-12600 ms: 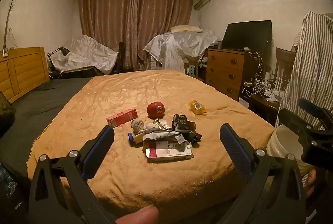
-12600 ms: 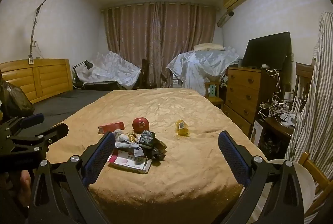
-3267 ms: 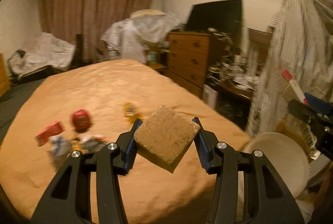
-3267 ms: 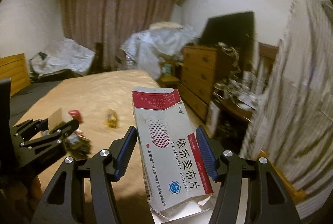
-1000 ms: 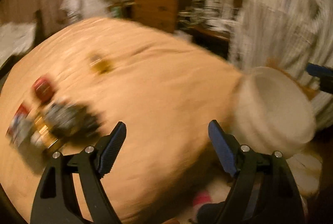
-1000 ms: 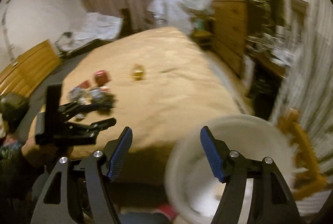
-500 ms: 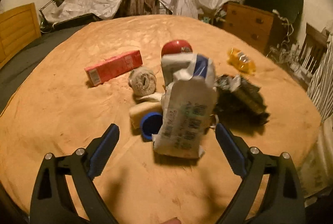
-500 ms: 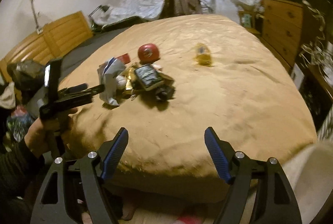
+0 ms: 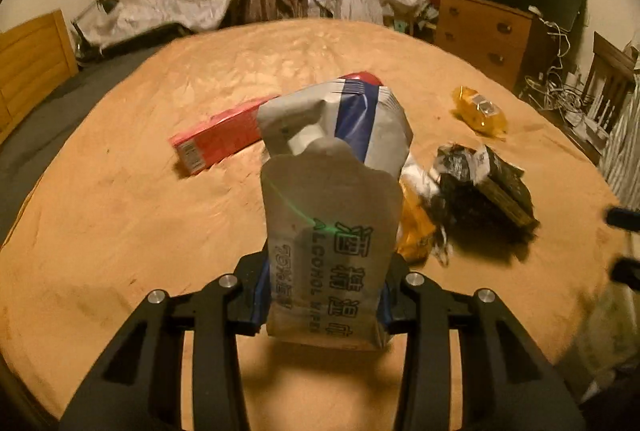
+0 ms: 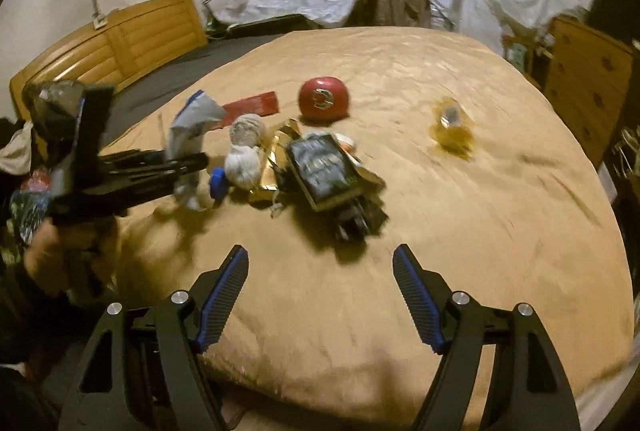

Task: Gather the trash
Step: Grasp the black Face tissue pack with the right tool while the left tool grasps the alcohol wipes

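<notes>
Left tool (image 9: 322, 295) is just clamping down on the alcohol-wipe packet (image 9: 332, 199), gripping its lower end above the bed (image 9: 120, 211) beside the red box (image 9: 220, 139), while the right tool (image 10: 320, 295) is hanging wide apart and empty, so binning comes next.

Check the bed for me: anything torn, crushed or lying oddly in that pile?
The wipes packet clamped in the left tongs is crumpled, its top torn open. The black wrapper sits tilted on gold foil. The yellow packet lies apart.
</notes>
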